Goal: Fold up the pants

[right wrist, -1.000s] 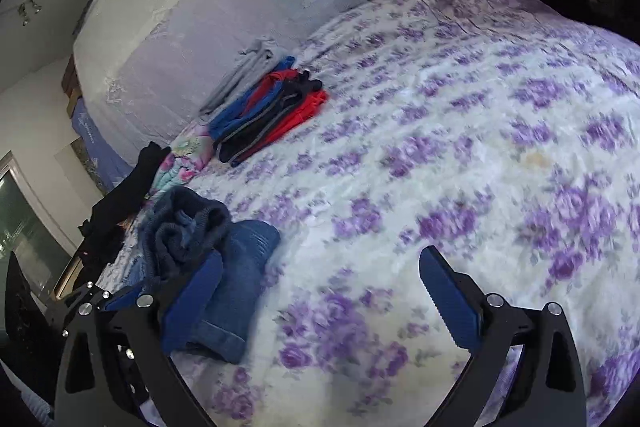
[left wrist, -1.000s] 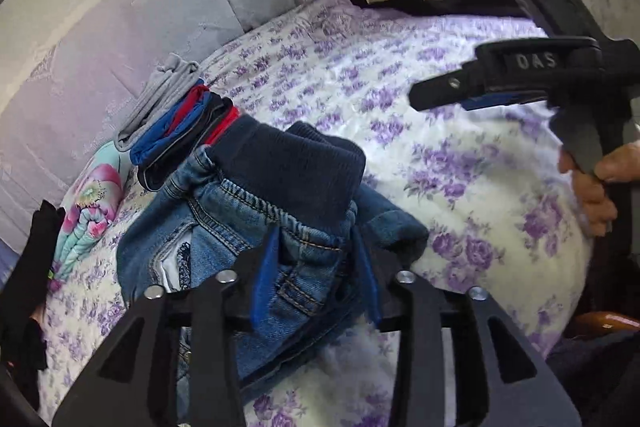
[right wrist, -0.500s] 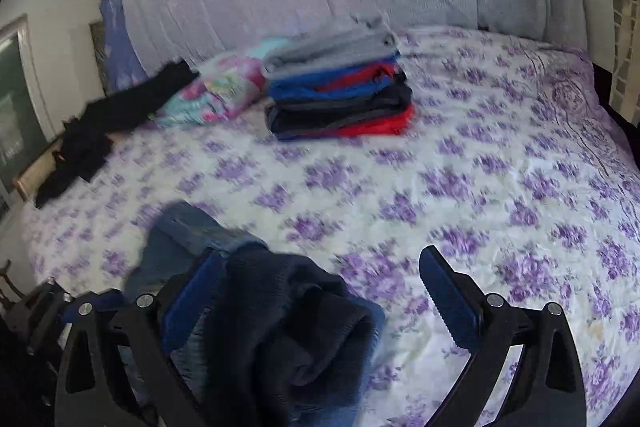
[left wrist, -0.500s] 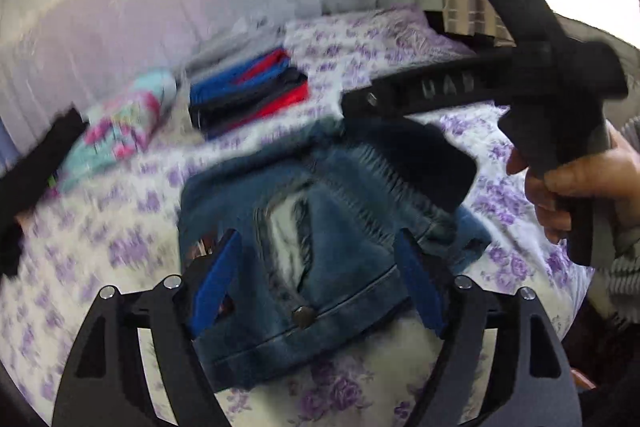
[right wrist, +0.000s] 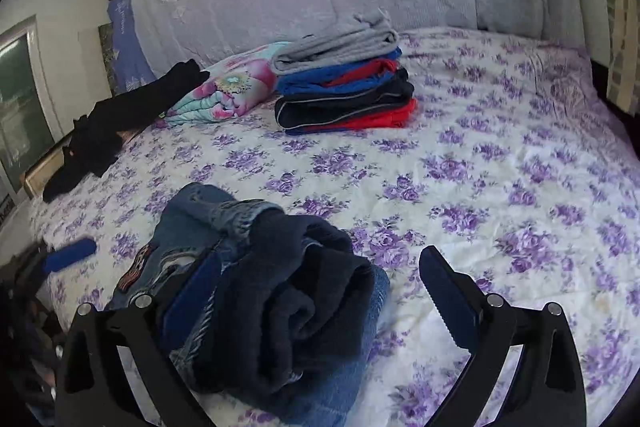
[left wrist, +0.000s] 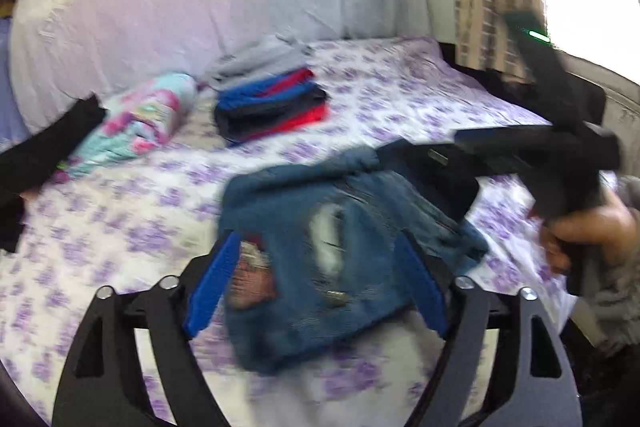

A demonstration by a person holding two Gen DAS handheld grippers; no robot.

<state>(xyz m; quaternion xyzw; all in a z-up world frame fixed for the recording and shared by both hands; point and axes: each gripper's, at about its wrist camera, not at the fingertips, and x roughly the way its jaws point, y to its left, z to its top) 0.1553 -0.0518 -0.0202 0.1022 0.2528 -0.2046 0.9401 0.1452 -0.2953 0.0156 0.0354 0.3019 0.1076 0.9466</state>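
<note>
Since one second ago the jeans [left wrist: 320, 259] have left the grip of the left gripper [left wrist: 316, 287]: then its blue pads pinched the denim waistband, now the jaws are opening and stand on both sides of the bundle without pressing it. Both views have also rolled, so the bed [right wrist: 500, 167] now looks level. No readable writing shows; only an orange patch [right wrist: 138, 263] on the denim, too blurred to read. The jeans lie folded at the near edge of the bed, rough faded denim with a soft dark ribbed cuff [right wrist: 304, 291] rolled on top. The right gripper [right wrist: 320, 291] hangs over this cuff, its jaws wide apart and released. Farther back lie a neat stack of folded clothes [right wrist: 344, 87] and a flowered bundle [right wrist: 228, 87].
</note>
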